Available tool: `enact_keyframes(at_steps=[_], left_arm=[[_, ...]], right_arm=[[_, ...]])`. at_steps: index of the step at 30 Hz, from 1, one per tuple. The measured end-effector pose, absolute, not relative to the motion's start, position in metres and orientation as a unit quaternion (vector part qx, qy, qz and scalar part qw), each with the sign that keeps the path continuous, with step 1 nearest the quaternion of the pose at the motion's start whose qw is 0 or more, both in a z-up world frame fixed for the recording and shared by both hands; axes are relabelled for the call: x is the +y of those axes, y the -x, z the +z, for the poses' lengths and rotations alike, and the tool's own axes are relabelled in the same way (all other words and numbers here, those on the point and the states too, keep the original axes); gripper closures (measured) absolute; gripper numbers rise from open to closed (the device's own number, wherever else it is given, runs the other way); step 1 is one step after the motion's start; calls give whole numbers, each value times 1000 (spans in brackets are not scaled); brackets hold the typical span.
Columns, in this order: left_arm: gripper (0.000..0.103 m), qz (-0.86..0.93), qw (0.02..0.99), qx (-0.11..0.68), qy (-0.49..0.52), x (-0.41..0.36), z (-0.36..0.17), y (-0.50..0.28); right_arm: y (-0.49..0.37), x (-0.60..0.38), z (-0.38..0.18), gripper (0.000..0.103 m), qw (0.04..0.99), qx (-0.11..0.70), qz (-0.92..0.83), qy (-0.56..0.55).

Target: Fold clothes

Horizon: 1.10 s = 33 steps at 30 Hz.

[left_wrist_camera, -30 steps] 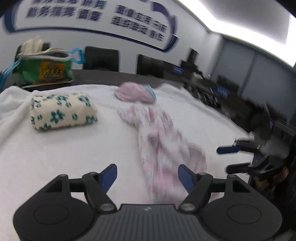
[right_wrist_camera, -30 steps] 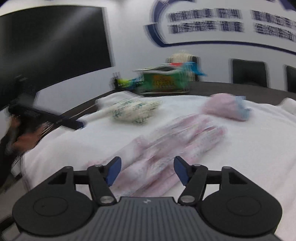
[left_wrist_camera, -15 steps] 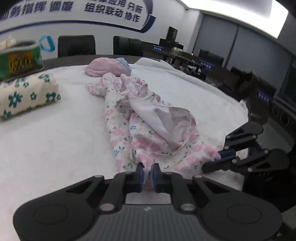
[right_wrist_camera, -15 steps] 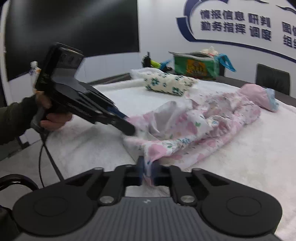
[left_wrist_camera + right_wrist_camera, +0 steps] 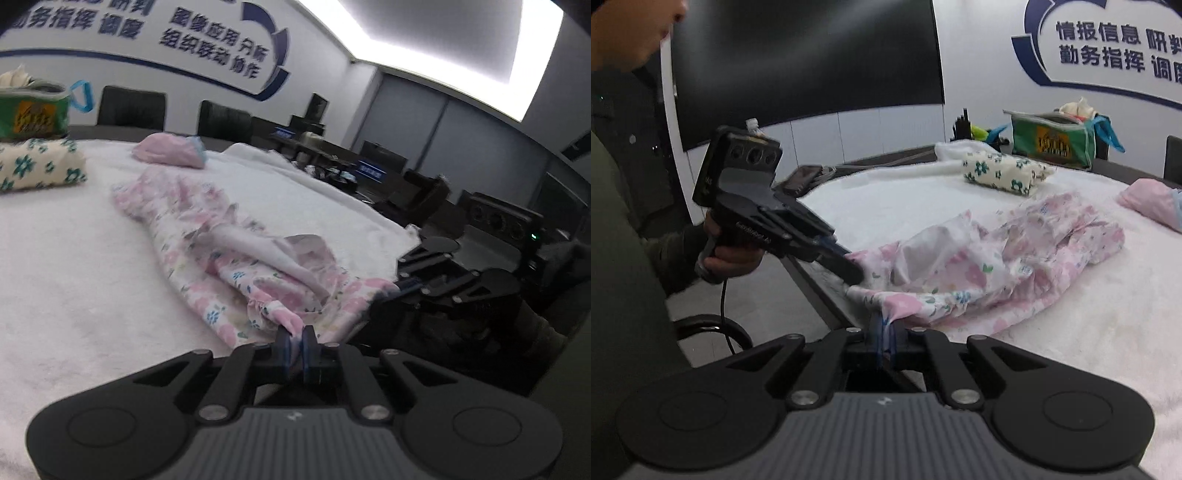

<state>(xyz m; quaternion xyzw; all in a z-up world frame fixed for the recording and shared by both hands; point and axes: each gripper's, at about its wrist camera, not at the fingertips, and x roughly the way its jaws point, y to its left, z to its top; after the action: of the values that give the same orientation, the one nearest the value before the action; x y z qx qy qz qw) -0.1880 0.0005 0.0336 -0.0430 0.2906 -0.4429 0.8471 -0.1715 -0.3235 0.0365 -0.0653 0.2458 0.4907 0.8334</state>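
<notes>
A: In the left wrist view, how much of the green bag (image 5: 35, 112) shows?

B: Only part. The picture's left edge cuts it, and its printed label is too blurred to read. The folded floral bundle (image 5: 40, 166) below it is cut off on the same side.

A: And the right tool (image 5: 397, 286) there?

B: Dark against a dark room. Its tips are buried in the pink floral garment (image 5: 236, 254), so the hem they meet is hidden.

A: The right wrist view?

B: The pink bundle (image 5: 1154, 201) runs off the right edge, as does the wall lettering (image 5: 1108, 48). The small items behind the white towel (image 5: 1071, 295) are too small to name.
</notes>
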Motion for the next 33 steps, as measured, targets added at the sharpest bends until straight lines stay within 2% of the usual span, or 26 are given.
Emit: enact_keyframes(at_steps=[11,16,24,28,33], left_arm=[[98,-453,855,251,29,2,38,190],[98,-456,851,257,29,5,42,183],[98,-434,828,318,157,14,47,113],[98,-382,847,323,179,6,54,84],[92,-282,871,349,201,-1,44,44]], right_arm=[[183,-331,44,100,849,212,481,57],[179,-331,51,100,849,198,487,56],[139,-333,63,100,874,190,447,-3],[109,-331,64,100,891,199,405,-40],[62,-321,67,100,904,218,360,-73]])
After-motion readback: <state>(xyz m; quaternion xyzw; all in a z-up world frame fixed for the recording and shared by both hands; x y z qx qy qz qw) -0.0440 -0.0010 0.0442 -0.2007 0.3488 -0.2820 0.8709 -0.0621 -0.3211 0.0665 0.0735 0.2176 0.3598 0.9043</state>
